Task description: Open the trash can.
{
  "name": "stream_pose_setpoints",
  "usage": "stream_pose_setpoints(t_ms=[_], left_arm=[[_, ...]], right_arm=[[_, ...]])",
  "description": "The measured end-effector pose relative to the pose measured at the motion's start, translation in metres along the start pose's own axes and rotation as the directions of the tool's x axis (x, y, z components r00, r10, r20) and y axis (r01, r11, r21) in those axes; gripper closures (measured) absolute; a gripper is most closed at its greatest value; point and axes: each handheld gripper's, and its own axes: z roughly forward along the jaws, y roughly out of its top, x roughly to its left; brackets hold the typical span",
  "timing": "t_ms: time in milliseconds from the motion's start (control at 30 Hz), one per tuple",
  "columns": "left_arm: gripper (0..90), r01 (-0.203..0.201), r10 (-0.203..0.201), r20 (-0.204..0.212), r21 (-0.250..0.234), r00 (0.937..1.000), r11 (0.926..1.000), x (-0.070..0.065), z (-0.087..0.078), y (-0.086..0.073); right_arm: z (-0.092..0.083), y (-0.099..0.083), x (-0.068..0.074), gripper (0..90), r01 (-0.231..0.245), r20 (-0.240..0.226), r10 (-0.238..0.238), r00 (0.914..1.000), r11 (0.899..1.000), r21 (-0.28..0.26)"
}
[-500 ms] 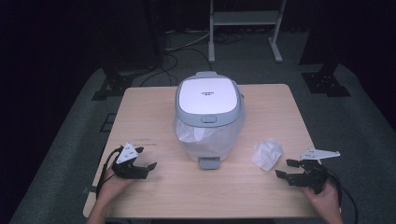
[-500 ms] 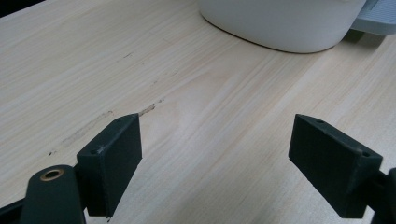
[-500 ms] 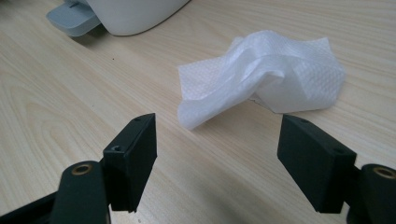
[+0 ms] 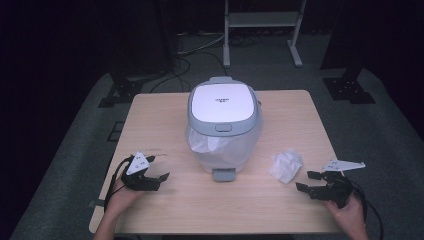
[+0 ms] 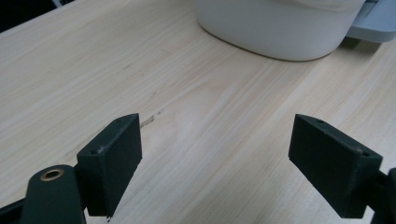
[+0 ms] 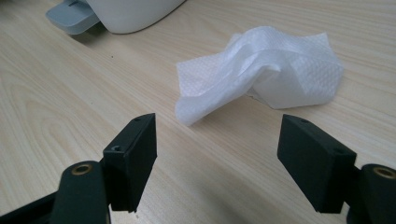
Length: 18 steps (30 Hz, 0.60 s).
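Left gripper (image 4: 159, 176): jaws wide apart, empty | Right gripper (image 4: 306, 181): jaws wide apart, empty | Crumpled tissue (image 4: 285, 165): on table (image 4: 165, 120), just ahead of right gripper, beside lidded bin (image 4: 224, 125)

Bin (image 4: 224, 125) mid-table (image 4: 165, 120), crumpled tissue (image 4: 285, 165) to its right, near the front edge.
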Motion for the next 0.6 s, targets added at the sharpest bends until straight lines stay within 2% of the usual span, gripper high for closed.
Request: stream_pose_setpoints(t_ms=[133,200,433,567,600], left_arm=[[16.4,-0.034,0.034,0.009,-0.001,0.9994,0.9994,-0.005,-0.002,0.007],[20.3,-0.051,0.051,0.02,-0.012,0.9985,0.9986,-0.008,-0.005,0.012],[24.7,-0.048,0.05,0.047,-0.033,0.9976,0.9983,-0.009,-0.014,0.027],[26.3,-0.045,0.047,0.055,-0.039,0.9974,0.9983,-0.01,-0.021,0.031],[29.3,-0.048,0.05,0.058,-0.042,0.997,0.998,-0.011,-0.022,0.032]], right_arm=[[-0.001,0.0,0.002,27.4,0.003,0.005,-0.003,1.0,1.0,-0.001],[-0.002,0.0,0.003,27.4,0.011,0.009,-0.011,0.9999,1.0,-0.001],[-0.001,0.001,0.001,27.4,-0.002,0.005,0.002,1.0,1.0,-0.008],[0.0,0.003,0.004,27.4,0.013,0.005,-0.013,0.9999,1.0,-0.009],[0.0,0.003,0.005,27.4,0.015,0.006,-0.015,0.9999,1.0,-0.008]])
